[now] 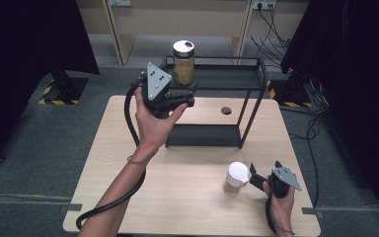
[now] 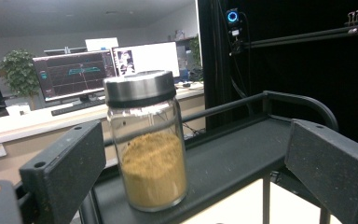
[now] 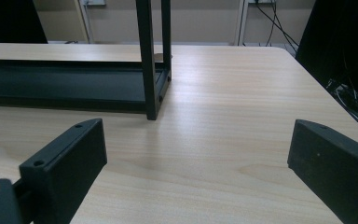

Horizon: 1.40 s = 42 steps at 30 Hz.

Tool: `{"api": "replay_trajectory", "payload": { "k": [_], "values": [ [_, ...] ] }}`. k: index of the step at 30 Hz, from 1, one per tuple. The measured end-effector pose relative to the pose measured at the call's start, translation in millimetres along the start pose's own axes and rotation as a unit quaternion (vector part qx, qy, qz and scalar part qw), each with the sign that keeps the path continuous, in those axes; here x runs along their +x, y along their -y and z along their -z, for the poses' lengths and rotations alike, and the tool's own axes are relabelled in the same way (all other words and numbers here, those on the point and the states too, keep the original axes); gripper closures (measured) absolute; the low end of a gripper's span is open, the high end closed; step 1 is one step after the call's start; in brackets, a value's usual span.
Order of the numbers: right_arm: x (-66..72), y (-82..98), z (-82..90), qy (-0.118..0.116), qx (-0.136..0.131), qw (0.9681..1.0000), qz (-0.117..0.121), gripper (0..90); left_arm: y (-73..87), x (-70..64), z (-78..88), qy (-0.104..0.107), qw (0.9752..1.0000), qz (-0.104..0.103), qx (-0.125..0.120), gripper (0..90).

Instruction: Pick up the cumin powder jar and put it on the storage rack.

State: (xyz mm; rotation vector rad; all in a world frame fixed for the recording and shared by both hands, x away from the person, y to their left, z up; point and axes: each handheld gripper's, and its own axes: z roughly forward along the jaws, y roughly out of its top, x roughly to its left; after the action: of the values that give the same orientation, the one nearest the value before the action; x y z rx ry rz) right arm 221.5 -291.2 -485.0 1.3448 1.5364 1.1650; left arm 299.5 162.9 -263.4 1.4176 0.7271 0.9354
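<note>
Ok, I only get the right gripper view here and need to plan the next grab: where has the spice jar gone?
Observer: The spice jar stands on the top shelf of the black rack, at its left end.
Operator: Is the left gripper holding it?
Observer: No, the left gripper is open in front of it, jaws apart from the glass.
Operator: Anything near my right gripper?
Observer: A white-lidded jar stands on the table just left of the right gripper, outside its open jaws.
</note>
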Motion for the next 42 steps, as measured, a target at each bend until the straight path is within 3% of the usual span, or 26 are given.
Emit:
{"api": "replay_trajectory", "payload": {
  "k": [11,32,42],
  "values": [
    [0.7,0.2,0.1,0.001,-0.001,1.0000,0.002,4.6,30.1,-4.9,18.7,0.011,0.9999,-0.007,0.006,4.2],
    [1.5,0.7,0.0,0.002,-0.002,1.0000,0.004,4.6,92.4,-18.7,49.3,0.006,0.9994,-0.017,0.029,4.6],
    [1.9,0.7,0.0,0.003,-0.002,1.0000,0.005,4.6,122.3,-28.4,58.9,0.015,0.9987,-0.011,0.048,5.6]
  ]
}}
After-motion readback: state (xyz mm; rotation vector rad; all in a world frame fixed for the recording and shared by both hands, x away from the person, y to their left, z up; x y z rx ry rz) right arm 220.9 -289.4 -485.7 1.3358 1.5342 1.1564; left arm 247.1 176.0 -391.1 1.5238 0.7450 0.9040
